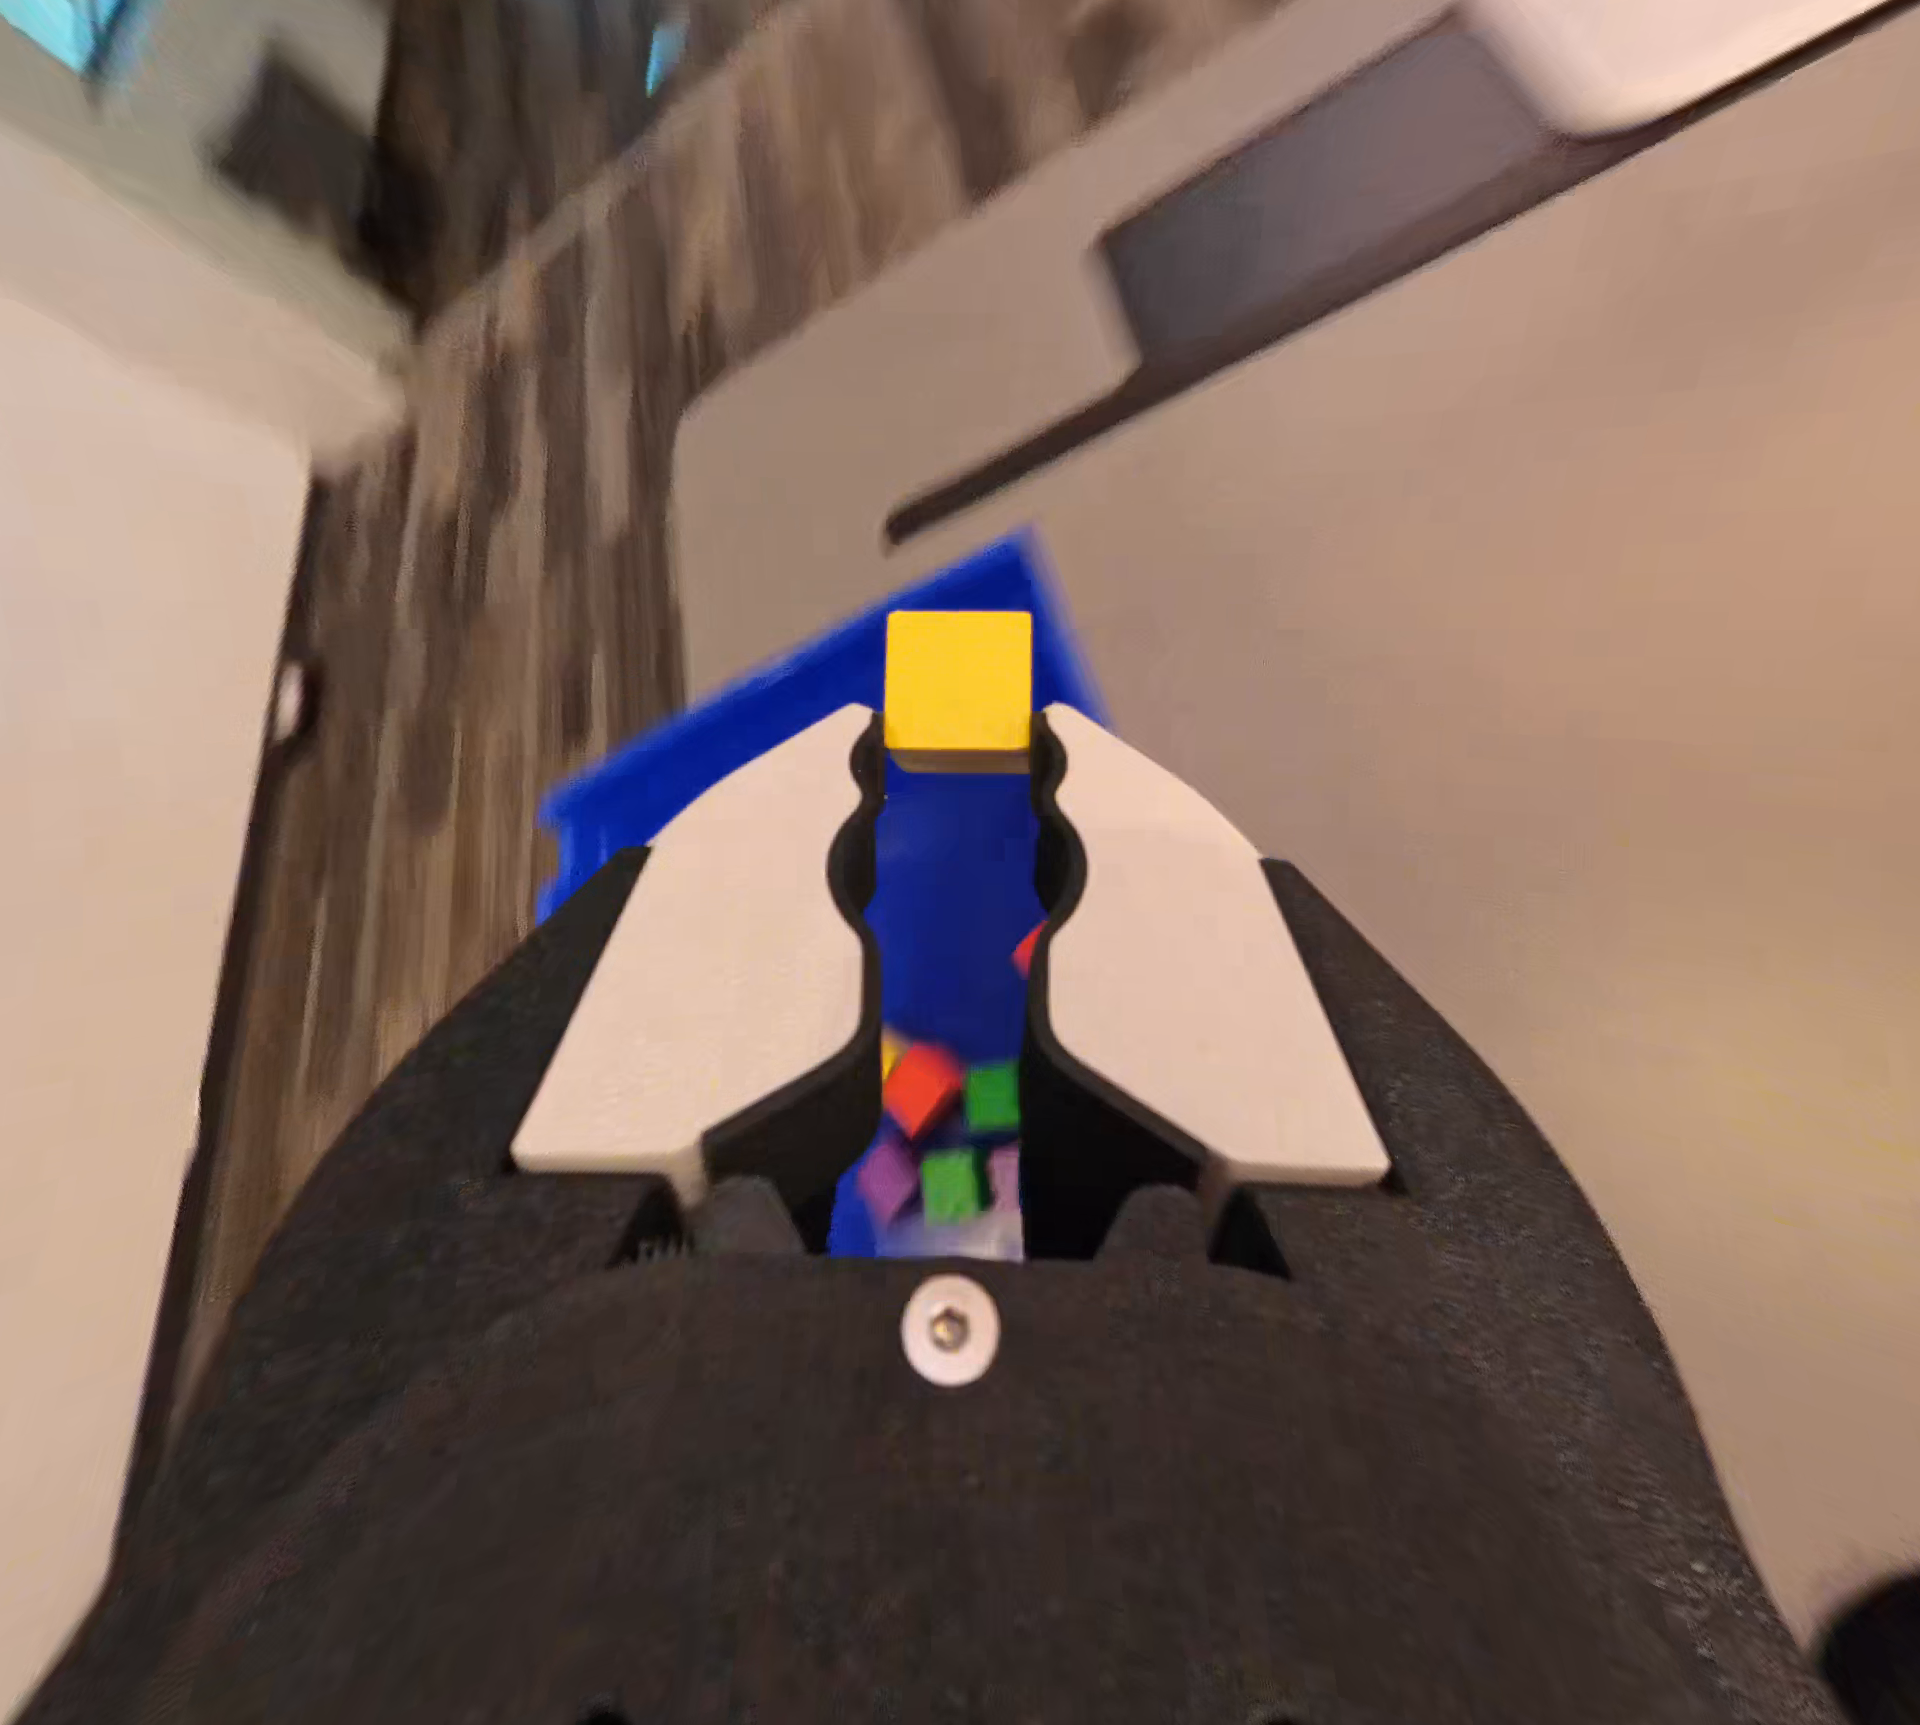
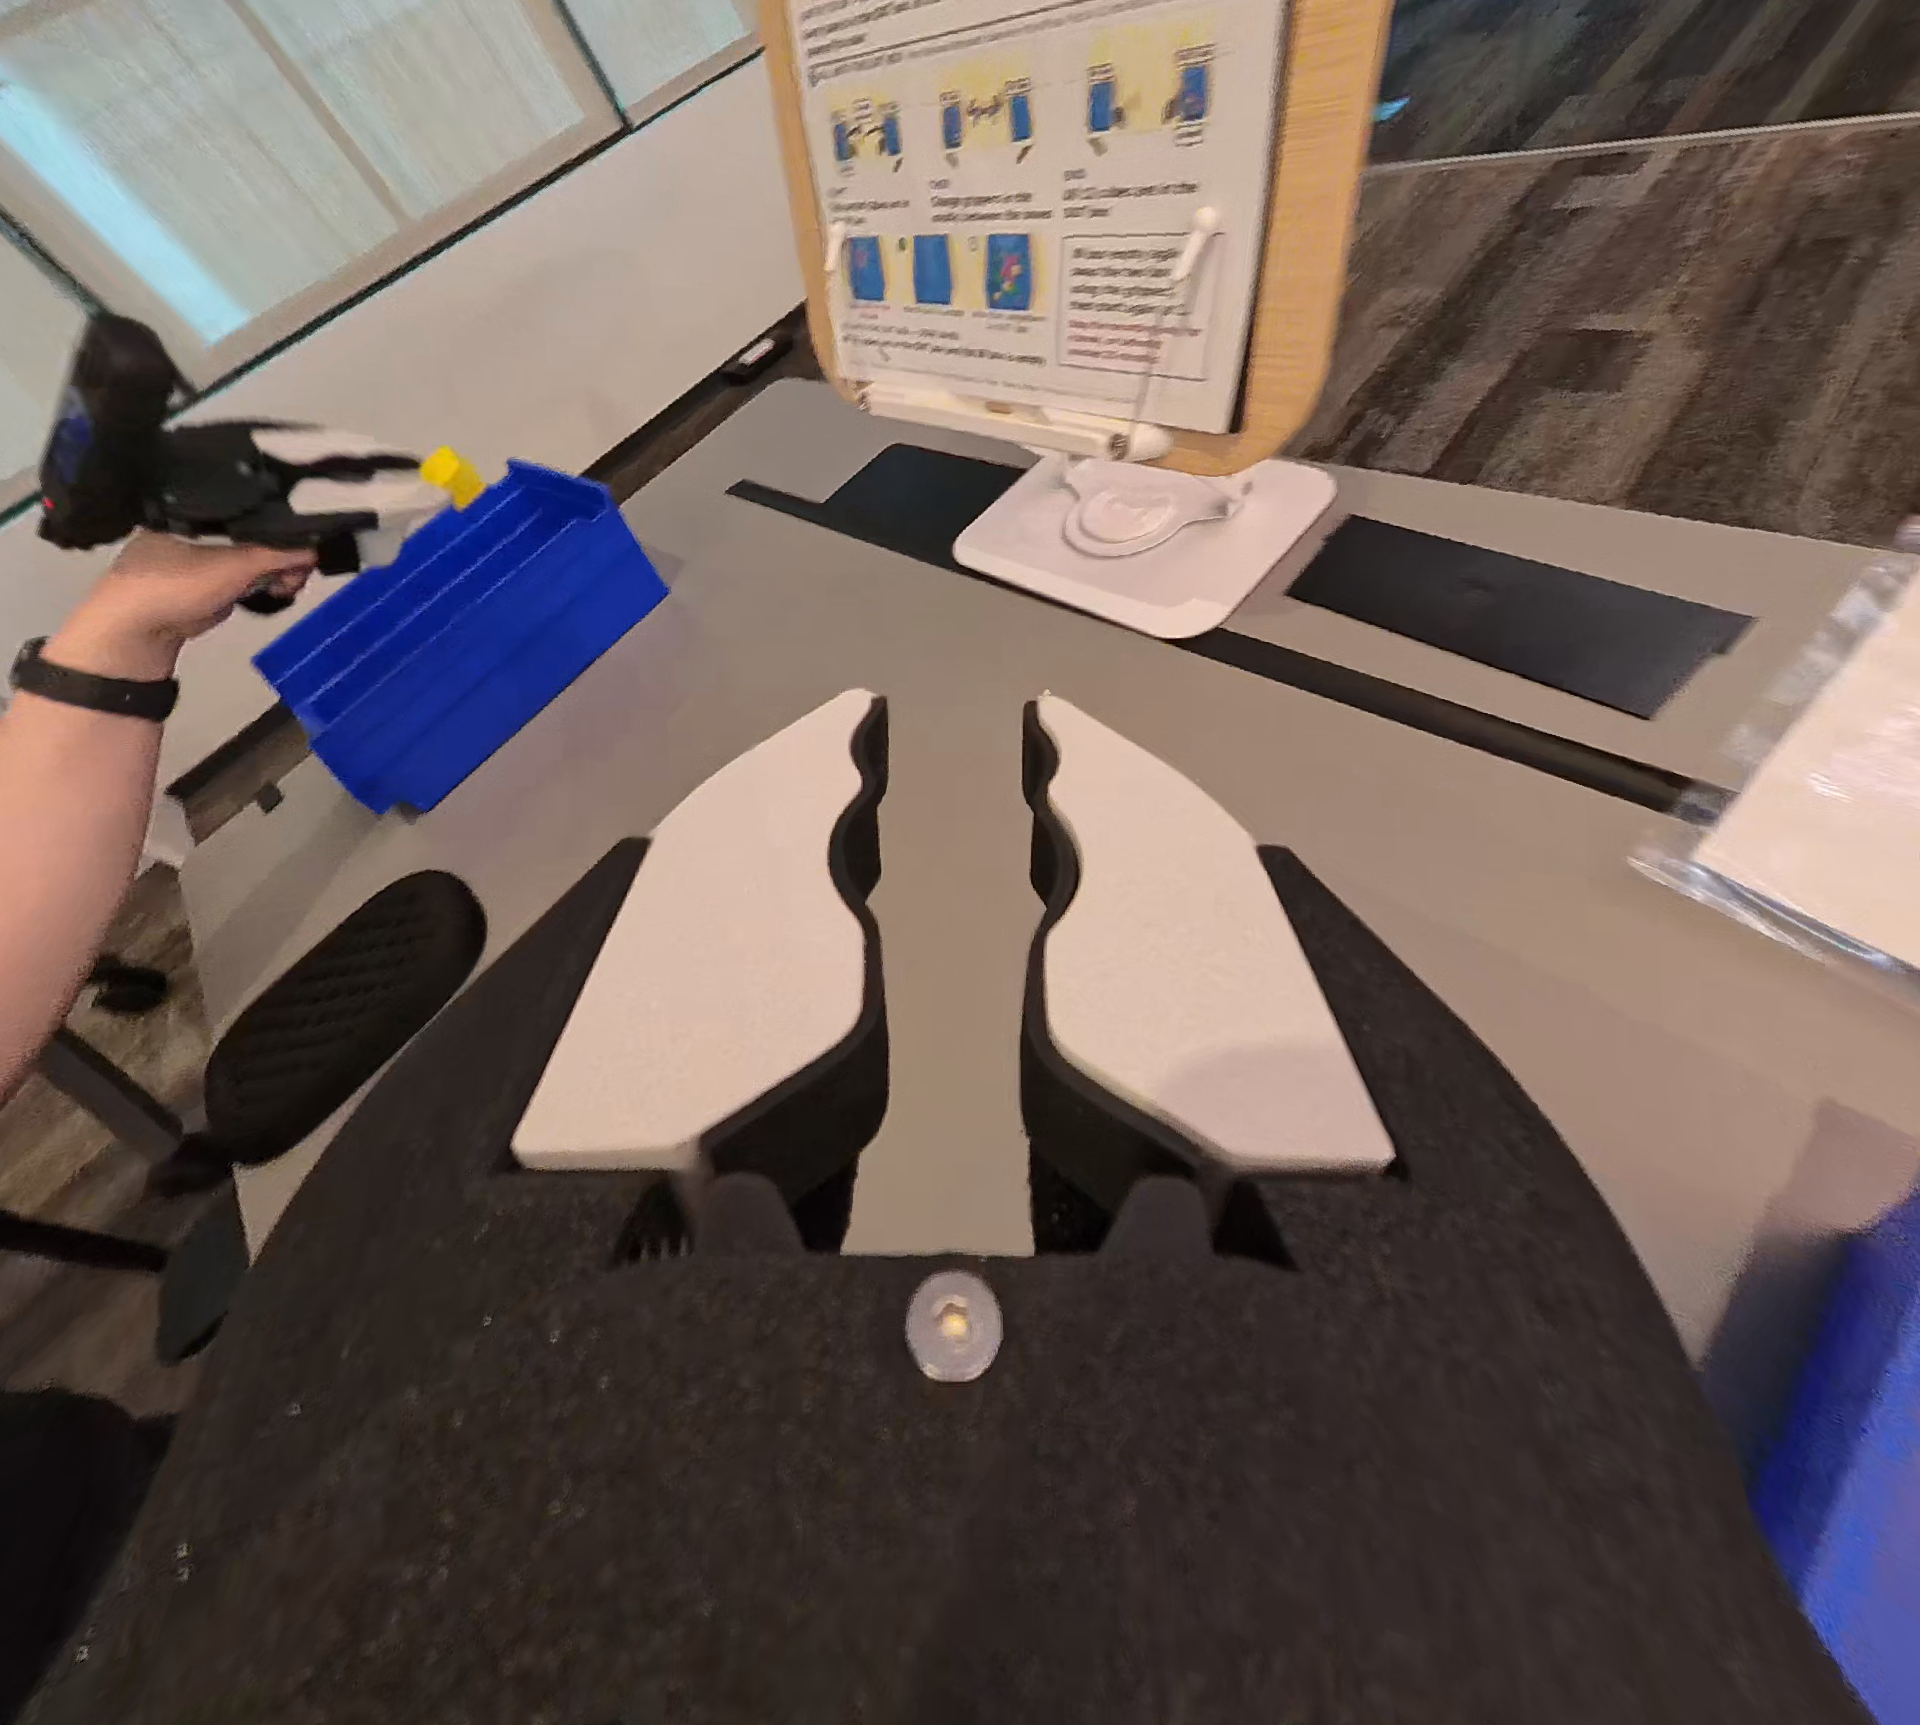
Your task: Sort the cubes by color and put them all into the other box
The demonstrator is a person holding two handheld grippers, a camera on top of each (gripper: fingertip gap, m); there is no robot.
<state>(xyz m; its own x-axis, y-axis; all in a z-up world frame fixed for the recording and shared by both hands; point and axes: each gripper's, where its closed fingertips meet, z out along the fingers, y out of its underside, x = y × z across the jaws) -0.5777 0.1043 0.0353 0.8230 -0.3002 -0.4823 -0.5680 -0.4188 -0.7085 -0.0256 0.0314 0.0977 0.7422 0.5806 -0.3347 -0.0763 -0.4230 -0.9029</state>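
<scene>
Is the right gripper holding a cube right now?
No, the right gripper is open with only bare grey table showing between its white fingers.

In the left wrist view, motion blur smears the floor (image 1: 499,449), and the fingers (image 1: 727,927) hide most of the bin (image 1: 769,719) and its cubes (image 1: 920,1088). In the right wrist view, a second blue bin (image 2: 1839,1426) is blurred and cut off by the right edge.

Printed sheet (image 2: 1023,106) on a wood-backed stand (image 2: 1340,148), behind the table (image 2: 935,636): bears lines of text and small blue-and-yellow pictures; wording not transcribed. Left wrist view too blurred for any writing. No other labels or numbers legible.
</scene>
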